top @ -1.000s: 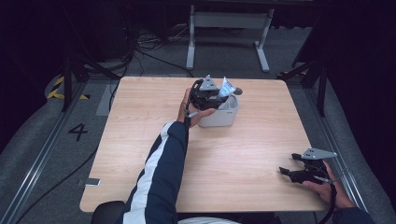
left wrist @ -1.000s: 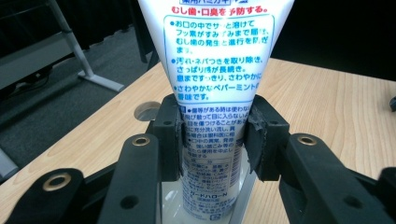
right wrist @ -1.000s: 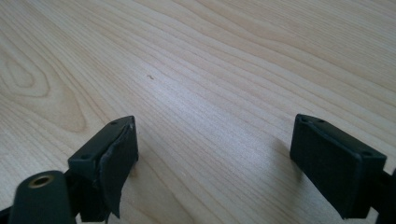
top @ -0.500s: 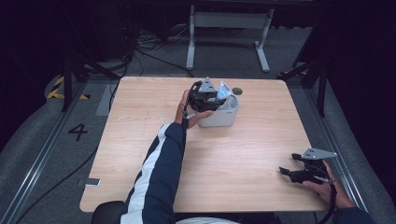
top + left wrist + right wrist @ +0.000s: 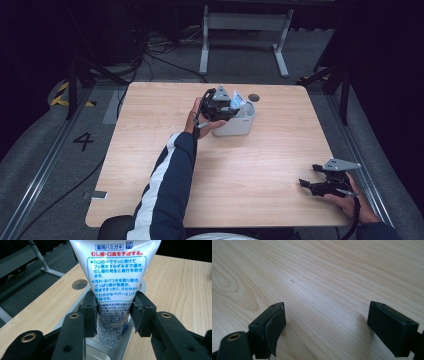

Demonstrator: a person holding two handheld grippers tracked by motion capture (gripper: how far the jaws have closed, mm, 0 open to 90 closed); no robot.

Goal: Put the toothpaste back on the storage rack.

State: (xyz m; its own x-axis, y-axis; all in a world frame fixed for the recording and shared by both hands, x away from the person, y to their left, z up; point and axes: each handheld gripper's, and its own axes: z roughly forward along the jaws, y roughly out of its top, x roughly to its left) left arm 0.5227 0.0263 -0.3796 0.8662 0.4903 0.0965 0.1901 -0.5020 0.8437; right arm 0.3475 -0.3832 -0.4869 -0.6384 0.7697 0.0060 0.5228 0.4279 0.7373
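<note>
At the far middle of the wooden table (image 5: 260, 165), the left gripper (image 5: 113, 311) pinches a toothpaste tube (image 5: 116, 277) between its two pads, about halfway down the tube's printed back. The tube stands upright, its lower end down inside a white holder (image 5: 239, 125), just beside a round hole (image 5: 80, 284) in the tabletop. The right gripper (image 5: 325, 322) rests low over bare wood at the near right corner, its jaws spread wide with nothing between them.
</note>
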